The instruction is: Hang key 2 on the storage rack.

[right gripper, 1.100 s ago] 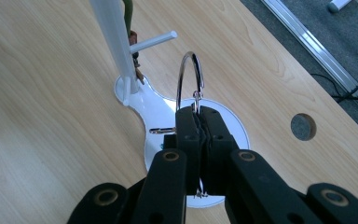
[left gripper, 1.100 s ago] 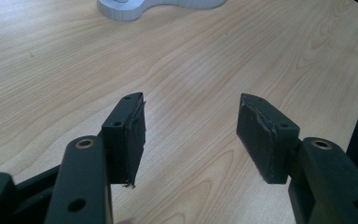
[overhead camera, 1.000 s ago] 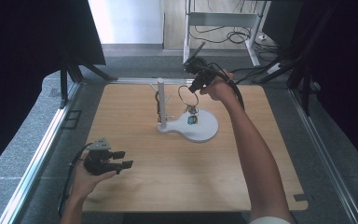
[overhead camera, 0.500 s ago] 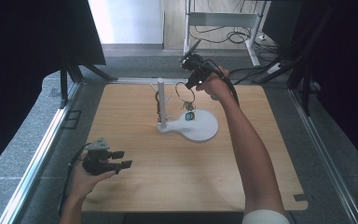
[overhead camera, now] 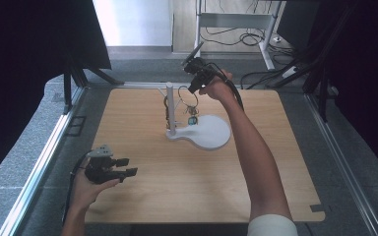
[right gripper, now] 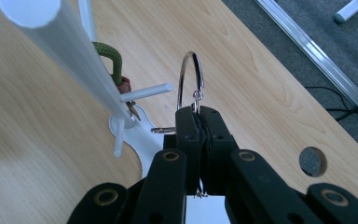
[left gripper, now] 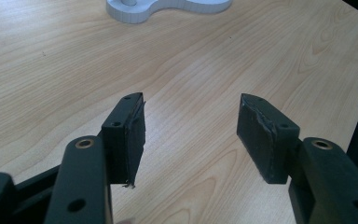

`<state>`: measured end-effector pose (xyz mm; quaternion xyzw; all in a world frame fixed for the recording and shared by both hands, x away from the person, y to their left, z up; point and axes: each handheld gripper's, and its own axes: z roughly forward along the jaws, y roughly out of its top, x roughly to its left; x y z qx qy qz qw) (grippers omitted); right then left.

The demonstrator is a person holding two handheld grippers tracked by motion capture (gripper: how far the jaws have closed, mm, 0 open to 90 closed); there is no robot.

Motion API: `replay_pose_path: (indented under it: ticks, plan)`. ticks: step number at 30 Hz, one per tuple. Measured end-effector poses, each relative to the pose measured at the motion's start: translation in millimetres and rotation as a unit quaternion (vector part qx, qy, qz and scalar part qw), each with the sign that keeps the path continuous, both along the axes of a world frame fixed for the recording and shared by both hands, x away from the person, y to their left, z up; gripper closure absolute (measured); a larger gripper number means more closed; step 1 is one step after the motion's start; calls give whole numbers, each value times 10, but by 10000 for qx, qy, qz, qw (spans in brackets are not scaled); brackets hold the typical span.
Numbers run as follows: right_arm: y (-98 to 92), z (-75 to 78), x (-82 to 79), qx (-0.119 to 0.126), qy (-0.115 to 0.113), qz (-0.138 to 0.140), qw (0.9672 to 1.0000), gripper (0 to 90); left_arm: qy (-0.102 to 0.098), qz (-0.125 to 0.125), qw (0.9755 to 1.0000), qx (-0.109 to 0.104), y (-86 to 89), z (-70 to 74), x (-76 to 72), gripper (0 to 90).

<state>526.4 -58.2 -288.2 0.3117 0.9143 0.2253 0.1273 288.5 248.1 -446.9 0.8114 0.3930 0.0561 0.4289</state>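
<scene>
Key ring [right gripper: 189, 79] w/ hanging tags is pinched at its lower edge by right gripper [right gripper: 198, 122], held raised beside stand peg [right gripper: 145, 93]. Judged light, stiff, slippery metal; tags swing freely. Left gripper [left gripper: 191, 135] is spread wide, empty, over desk [left gripper: 214, 56].

The right gripper [overhead camera: 195, 84] has carried the key ring [overhead camera: 186, 96] toward the post [overhead camera: 170, 105].

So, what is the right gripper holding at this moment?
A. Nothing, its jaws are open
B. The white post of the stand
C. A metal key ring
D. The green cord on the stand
C: in the right gripper view the right gripper has its jaws shut on the metal key ring, held in the air beside the white post, while the green cord hangs behind that post.
</scene>
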Motion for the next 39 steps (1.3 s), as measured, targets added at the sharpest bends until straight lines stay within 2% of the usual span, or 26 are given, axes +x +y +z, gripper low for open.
replay_pose_path:
  ticks: [17, 39]
  plan:
    - [91, -127, -163, 25, 49, 163, 9999, 877, -76, -8, 10000, 8, -5, 38, -43, 427]
    - [150, -480, -242, 129, 265, 321, 9990, 875, -85, -27, 9999, 66, -23, 40, -51, 427]
